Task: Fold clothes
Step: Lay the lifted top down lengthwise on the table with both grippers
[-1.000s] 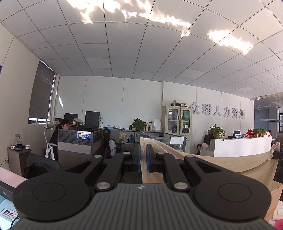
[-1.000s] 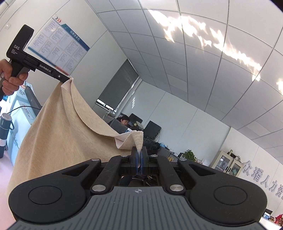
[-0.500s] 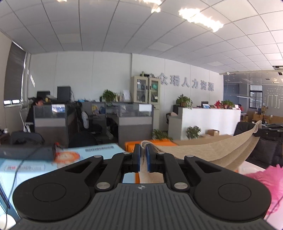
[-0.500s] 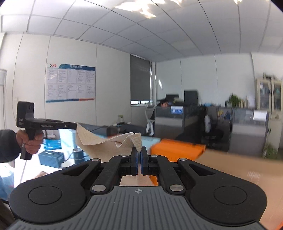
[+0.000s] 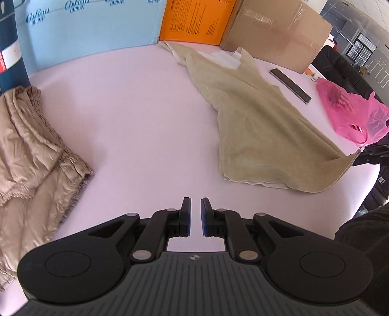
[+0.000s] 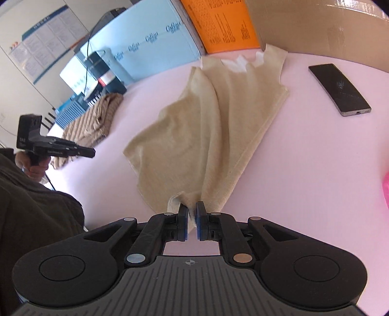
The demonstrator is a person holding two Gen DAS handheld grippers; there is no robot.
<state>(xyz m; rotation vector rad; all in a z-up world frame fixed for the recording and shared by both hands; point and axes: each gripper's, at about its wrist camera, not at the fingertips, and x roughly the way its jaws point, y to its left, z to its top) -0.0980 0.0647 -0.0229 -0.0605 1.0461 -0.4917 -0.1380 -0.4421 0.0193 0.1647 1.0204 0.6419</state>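
Beige cloth garment [image 6: 214,126] lies spread but rumpled on the pink table [image 5: 136,116], its far end near the orange box [image 5: 197,19] and cardboard box [image 5: 277,31], its near corner lifted off the surface. That corner is pinched in the right gripper [image 6: 192,218], whose jaws stand narrow with fabric between them. The left gripper [image 5: 195,214] hangs over bare table with its jaws slightly apart and nothing in them.

Only one corner is held, so a pull could drag the whole piece askew or bunch the ridge running down its middle; the thin pinch might also slip out. A sweep to the right could catch the dark phone [image 6: 340,90].

Right wrist view shows the grip itself and the hand [image 6: 34,165] on the left tool. Left wrist view shows instead a second, tan crumpled garment [image 5: 31,155] lying close at the left and a pink plastic bag [image 5: 352,116] beyond the cloth.
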